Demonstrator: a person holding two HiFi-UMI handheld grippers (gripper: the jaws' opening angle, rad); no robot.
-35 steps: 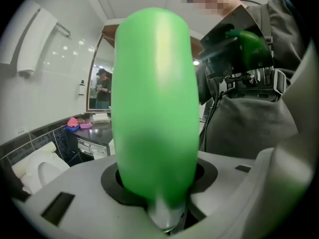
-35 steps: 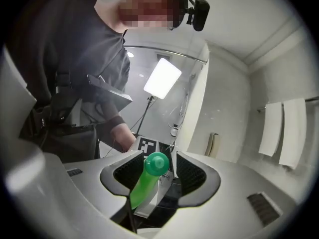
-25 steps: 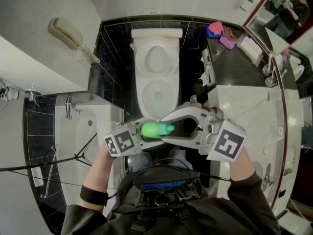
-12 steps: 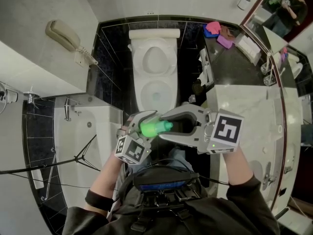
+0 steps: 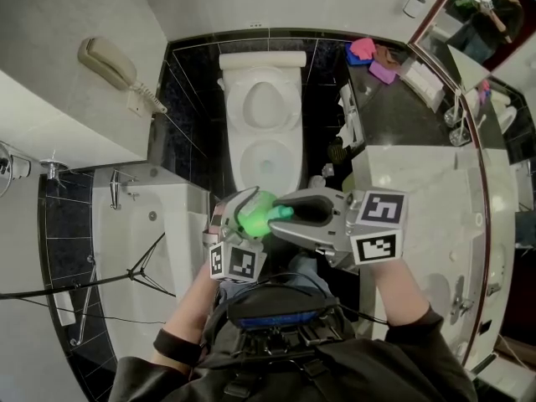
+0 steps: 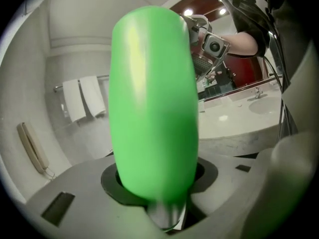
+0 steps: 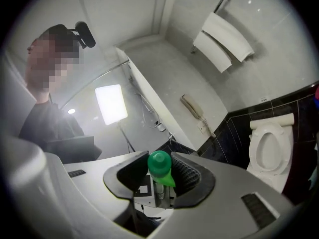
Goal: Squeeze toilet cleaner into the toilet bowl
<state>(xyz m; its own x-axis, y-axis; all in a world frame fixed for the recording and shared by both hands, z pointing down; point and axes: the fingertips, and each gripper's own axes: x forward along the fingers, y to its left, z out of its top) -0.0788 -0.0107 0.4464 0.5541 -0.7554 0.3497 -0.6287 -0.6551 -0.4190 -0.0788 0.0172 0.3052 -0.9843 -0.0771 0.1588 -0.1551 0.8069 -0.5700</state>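
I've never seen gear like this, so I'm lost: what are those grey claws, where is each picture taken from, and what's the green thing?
There is no robot here: a person holds a grey two-jaw gripper in each hand. The head view looks down from a camera on the person's head; the other two cameras ride on the grippers. It's a bathroom: toilet ahead with its lid up, bathtub at the left, pale counter at the right. The left gripper clamps a green bottle by its body; the right gripper is closed on its cap.
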